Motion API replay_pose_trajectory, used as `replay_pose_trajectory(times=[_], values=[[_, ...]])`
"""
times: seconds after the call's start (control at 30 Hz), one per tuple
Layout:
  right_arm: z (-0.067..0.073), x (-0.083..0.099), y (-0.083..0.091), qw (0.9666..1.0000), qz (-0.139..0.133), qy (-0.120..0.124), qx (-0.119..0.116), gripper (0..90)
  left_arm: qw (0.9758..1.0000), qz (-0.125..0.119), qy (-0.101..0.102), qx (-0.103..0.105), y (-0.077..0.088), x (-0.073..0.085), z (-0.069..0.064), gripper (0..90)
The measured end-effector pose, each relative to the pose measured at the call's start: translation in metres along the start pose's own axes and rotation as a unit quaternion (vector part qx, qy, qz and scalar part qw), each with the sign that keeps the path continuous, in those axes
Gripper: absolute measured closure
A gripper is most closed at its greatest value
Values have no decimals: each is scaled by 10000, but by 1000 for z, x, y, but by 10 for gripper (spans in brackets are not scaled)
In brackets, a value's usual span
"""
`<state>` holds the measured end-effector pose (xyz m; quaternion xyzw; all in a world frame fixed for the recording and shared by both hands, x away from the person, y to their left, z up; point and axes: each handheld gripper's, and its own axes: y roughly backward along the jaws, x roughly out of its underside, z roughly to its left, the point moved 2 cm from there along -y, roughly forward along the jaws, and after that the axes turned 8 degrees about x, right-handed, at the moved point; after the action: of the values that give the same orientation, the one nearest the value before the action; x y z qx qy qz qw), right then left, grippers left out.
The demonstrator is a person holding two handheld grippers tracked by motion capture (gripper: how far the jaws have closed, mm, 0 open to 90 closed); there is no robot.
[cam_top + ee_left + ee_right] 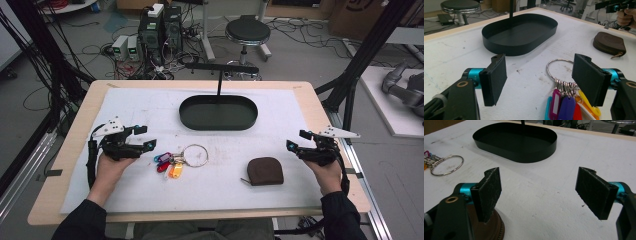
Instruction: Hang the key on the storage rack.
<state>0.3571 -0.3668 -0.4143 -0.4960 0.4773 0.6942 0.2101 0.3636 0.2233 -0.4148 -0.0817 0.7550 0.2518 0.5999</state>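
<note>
the key ring (196, 155) lies flat on the white mat (150, 107) that covers the tabletop (75, 130), a bunch of coloured tags (167, 165) fanned out at its left end: blue, purple, red, orange and yellow. it sits just beside my left gripper (142, 137), whose jaws stand wide apart with nothing between them, pointing toward the ring from the left. in the left gripper view the ring (557, 70) shows between my two pads, nearer the right one, with the tags (566, 105) low in the frame just under that pad; no pad touches them. to the right of the ring, a little apart, lies a small brown zip pouch (265, 171), flat on the mat. my right gripper (298, 140) hovers near the pouch on its right side, jaws spread wide and empty as well; in the right gripper view the pouch (495, 230) peeks out below my left pad. behind all of this, toward the far edge of the mat, stands a black oval tray (218, 113) with a low wall, with a thin black post rising just behind it.
</note>
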Motion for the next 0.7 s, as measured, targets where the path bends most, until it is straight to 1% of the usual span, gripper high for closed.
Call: replay_pose_trajectory(times=[0.07, 0.17, 0.2, 0.27, 0.33, 0.4, 0.5, 0.6, 0.67, 0.7], values=[[-2, 0, -1, 10000, -5, -22, 27, 215, 10000, 35, -23, -33, 0, 0, 0, 279], [-3, 0, -2, 10000, 8, -8, 76, 216, 10000, 38, 15, -46, -2, -1, 1, 279], [-4, 1, -2, 9999, 24, -28, 127, 215, 9999, 46, 43, -88, -4, -2, 0, 279], [-5, 1, -1, 9999, 10, -55, 144, 215, 9999, 56, 44, -108, -5, -2, 0, 279], [-5, 1, -2, 9998, 43, -61, 167, 215, 9998, 128, 9, -172, -9, -5, -1, 279], [-6, 1, -3, 9998, 69, -67, 190, 215, 9997, 175, 41, -174, -12, -7, -1, 279], [-4, 1, -2, 9998, 80, -31, 206, 215, 9996, 200, 37, -193, -15, -9, -1, 279], [-3, 1, -2, 9997, 75, 8, 224, 215, 9994, 209, 146, -243, -21, -12, -1, 279], [-3, 1, -2, 9997, 86, 26, 225, 215, 9993, 236, 164, -229, -23, -13, -1, 280], [-2, 1, -2, 9997, 97, 24, 237, 215, 9990, 331, 175, -262, -28, -13, -1, 286]])
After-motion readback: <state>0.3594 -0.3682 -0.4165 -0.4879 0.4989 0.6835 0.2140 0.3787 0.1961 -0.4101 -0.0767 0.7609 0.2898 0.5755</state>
